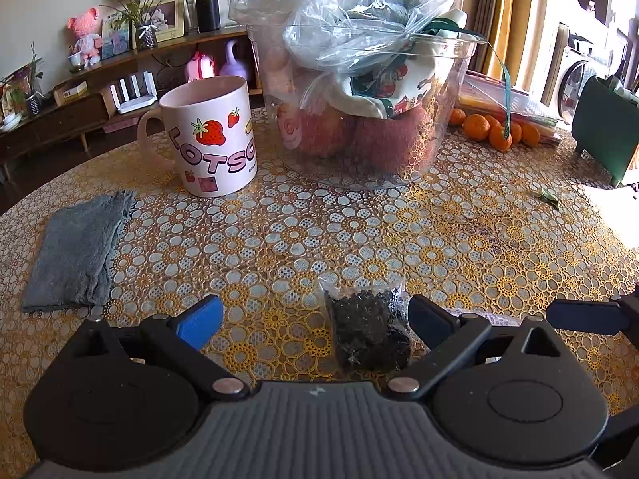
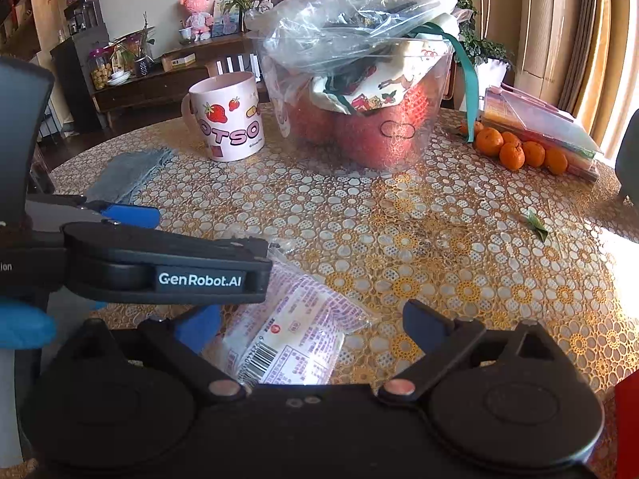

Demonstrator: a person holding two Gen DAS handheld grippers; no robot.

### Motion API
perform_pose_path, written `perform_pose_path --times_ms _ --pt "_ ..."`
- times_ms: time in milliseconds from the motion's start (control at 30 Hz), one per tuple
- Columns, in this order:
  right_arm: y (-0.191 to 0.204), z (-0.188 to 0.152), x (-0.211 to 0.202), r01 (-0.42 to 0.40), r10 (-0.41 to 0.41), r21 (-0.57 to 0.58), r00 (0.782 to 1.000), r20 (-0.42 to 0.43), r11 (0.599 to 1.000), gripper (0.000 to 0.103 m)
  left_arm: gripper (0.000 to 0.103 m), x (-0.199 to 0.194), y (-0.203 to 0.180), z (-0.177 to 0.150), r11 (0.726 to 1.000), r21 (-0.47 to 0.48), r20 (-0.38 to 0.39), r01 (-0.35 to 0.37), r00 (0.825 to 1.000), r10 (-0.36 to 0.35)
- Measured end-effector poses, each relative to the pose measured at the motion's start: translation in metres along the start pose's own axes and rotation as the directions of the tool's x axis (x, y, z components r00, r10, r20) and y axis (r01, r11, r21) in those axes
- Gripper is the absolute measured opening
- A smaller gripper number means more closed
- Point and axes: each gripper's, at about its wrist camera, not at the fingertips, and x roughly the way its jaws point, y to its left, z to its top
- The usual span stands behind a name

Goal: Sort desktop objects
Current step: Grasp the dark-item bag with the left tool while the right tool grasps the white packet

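While both my claws hover low over the table [image 1: 459, 215], each stands wide open and grips nothing. Left to right: folded grey cloth [image 1: 78, 251]; pink strawberry mug [image 1: 207, 135], interior hidden; clear tub [image 1: 439, 92] holding red fruit, a printed pouch and a crumpled plastic bag. My left gripper [image 1: 311, 319] brackets a small packet of dark bits [image 1: 367, 327], probably the next pick. My right gripper [image 2: 311, 329] frames a printed sachet [image 2: 295, 339]. Loose tangerines [image 2: 519, 151] lie furthest right.
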Motion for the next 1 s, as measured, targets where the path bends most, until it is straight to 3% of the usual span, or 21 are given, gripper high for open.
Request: perform_pose_path --times_ms 200,433,767,1000 --pt "0.001 -0.004 0.009 -0.003 0.003 0.009 1.000 0.001 1.000 0.097 0.097 0.007 -0.005 -0.003 1.000 0.012 -0.011 0.004 1.000 -0.004" --pt "0.001 -0.006 0.017 -0.001 0.002 0.021 1.000 -0.019 1.000 0.096 0.082 0.015 -0.004 -0.009 1.000 -0.010 -0.030 0.023 0.999 -0.023" --pt "-0.013 -0.010 0.016 -0.053 0.054 0.043 0.998 -0.029 0.998 0.090 0.079 0.014 -0.006 -0.011 1.000 0.000 -0.014 0.018 1.000 -0.018" --pt "-0.022 -0.012 0.008 -0.034 0.034 0.044 0.999 -0.016 0.998 0.082 0.057 0.012 -0.010 -0.011 1.000 0.010 -0.007 0.020 1.000 -0.020"
